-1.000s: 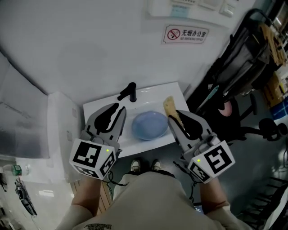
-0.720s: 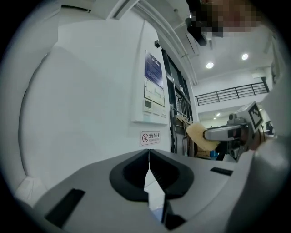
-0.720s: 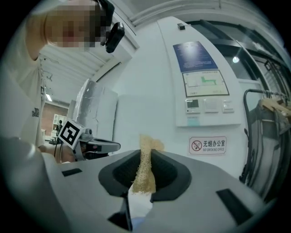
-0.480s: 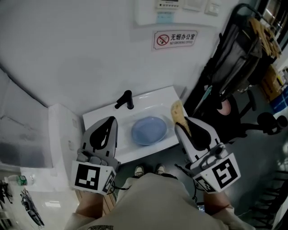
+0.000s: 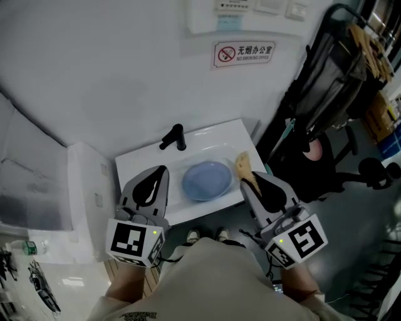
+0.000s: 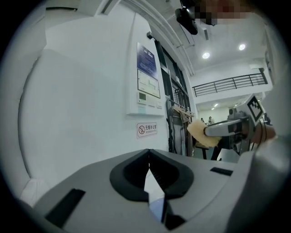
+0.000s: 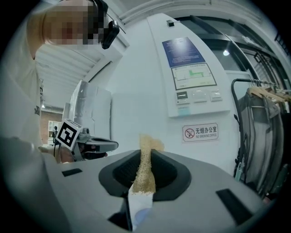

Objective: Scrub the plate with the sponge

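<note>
Both left gripper point(image 6: 148, 154) jaws together, empty, right gripper point(image 7: 144, 157) pinching sponge point(image 7: 146, 175), plate point(image 5: 207, 180) whole only overhead

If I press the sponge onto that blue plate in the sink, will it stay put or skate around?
The round light-blue plate lies loose in the white sink, nothing holding it, so it will probably slide on the smooth basin. Its shallow raised rim suggests an off-centre push may tip it.

Wall panel point(image 5: 203, 19) — top beyond frame.
</note>
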`<action>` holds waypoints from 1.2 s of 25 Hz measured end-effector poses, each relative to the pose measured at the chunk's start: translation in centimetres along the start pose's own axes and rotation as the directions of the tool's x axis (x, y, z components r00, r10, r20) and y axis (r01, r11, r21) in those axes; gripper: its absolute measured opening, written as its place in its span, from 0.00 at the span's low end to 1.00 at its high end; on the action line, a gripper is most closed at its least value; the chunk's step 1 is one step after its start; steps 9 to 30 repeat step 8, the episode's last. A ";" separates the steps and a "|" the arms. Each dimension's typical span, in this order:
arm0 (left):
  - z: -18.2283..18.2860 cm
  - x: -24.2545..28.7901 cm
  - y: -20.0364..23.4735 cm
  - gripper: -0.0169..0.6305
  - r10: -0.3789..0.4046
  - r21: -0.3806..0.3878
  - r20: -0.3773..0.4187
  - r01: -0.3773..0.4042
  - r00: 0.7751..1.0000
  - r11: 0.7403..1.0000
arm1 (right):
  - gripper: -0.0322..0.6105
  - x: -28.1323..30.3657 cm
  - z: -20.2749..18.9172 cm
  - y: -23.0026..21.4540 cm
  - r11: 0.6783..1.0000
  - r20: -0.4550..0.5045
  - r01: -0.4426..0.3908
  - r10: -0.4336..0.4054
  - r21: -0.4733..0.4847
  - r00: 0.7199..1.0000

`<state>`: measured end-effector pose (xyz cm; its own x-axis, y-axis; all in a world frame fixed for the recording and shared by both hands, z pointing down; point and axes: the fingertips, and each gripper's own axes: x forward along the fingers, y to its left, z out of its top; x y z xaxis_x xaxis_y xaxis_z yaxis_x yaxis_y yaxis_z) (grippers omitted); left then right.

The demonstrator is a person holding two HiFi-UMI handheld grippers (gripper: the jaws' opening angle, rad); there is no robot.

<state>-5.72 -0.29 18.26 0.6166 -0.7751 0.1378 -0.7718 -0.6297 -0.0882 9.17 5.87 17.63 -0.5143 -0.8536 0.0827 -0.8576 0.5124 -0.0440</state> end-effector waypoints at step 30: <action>-0.7 0.2 0.2 0.04 0.000 -0.010 -0.026 -0.001 1.000 1.000 | 0.16 0.1 -0.2 -0.9 1.000 -0.021 0.010 -0.010 -0.014 1.000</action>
